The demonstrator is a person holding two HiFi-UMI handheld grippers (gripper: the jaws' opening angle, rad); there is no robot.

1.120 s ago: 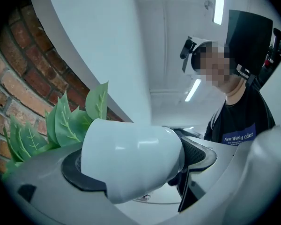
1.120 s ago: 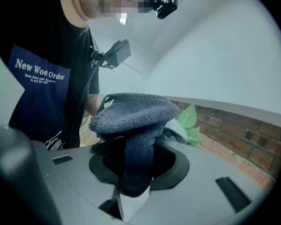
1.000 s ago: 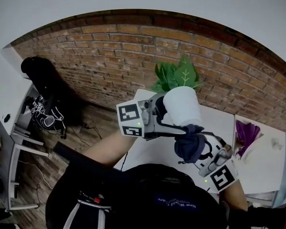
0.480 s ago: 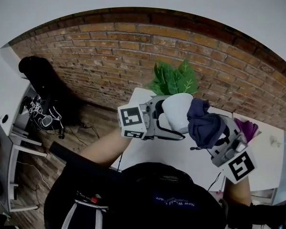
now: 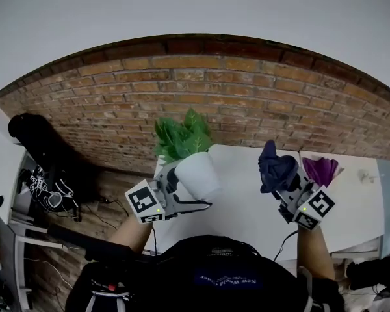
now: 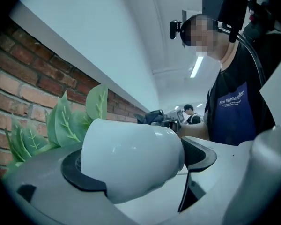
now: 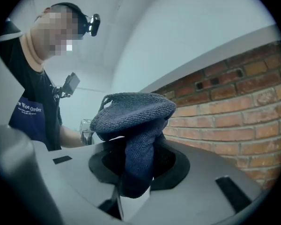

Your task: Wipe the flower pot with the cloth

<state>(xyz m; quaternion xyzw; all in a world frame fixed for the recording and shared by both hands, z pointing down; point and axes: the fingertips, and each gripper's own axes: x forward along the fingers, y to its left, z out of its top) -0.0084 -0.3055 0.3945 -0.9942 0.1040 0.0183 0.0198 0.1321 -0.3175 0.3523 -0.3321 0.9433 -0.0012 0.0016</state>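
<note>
**Pot clamped and lifted, cloth held clear of it**

The left tongs (image 6: 138, 171) are closed across the body of the white pot (image 5: 200, 173), one dark pad against each side. The pot fills the whole gap between them. It is held in the air and tipped over, so its leaves (image 5: 182, 135) point away from the person. The white surface (image 5: 247, 203) lies below the pot and a brick wall (image 5: 247, 103) stands beyond it.

The right tongs (image 7: 139, 172) are nearly closed on a dark blue knitted cloth (image 5: 277, 169). A fold is pinched low between the pads and the rest bunches in a loose cap above them. The cloth is off to the right of the pot, well apart and not touching it.

The pot looks hard, smooth and glossy, so it is probably slippery under the pads and would likely chip or crack if dropped. The plant adds weight at the mouth end, which may make the pot want to turn in the grip. The firm hold around the widest part of the body seems right, and it leaves the base and the upper flank free for wiping.

The cloth looks soft, light and limp. It should wrap the curve easily, but it gives no stiffness of its own. The bunched cap, not the trailing fold, looks like the part to press on the pot.
</note>
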